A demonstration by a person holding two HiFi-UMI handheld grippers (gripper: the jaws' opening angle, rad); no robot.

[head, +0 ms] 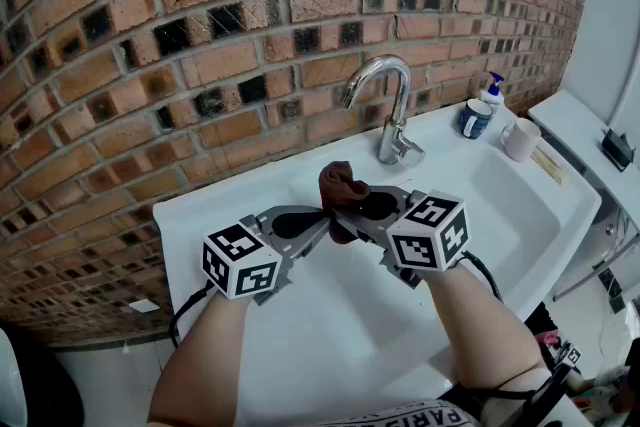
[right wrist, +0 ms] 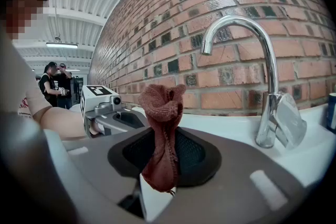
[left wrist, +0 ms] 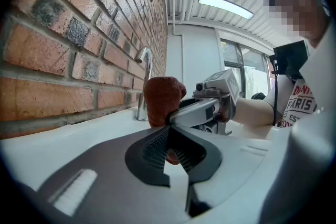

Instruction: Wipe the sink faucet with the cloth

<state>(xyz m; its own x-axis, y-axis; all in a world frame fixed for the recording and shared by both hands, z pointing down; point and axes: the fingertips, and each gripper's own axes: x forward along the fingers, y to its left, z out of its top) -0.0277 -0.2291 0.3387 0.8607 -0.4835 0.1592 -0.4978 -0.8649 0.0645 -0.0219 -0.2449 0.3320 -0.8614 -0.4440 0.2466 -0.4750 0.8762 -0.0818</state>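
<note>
My right gripper (right wrist: 167, 157) is clenched on the brown cloth (right wrist: 164, 113), which stands bunched above its jaws, over the sink (head: 505, 215) and short of the faucet (head: 392, 105). My left gripper (left wrist: 169, 129), jaws together, points at the cloth. Only the head view shows a mug (head: 520, 139).

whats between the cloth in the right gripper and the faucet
Nothing: only bare white sink rim separates the cloth from the faucet, clearest in the right gripper view.

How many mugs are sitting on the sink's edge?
2: a blue mug just right of the faucet, and a pale mug further right. Others could sit outside the view.
</note>
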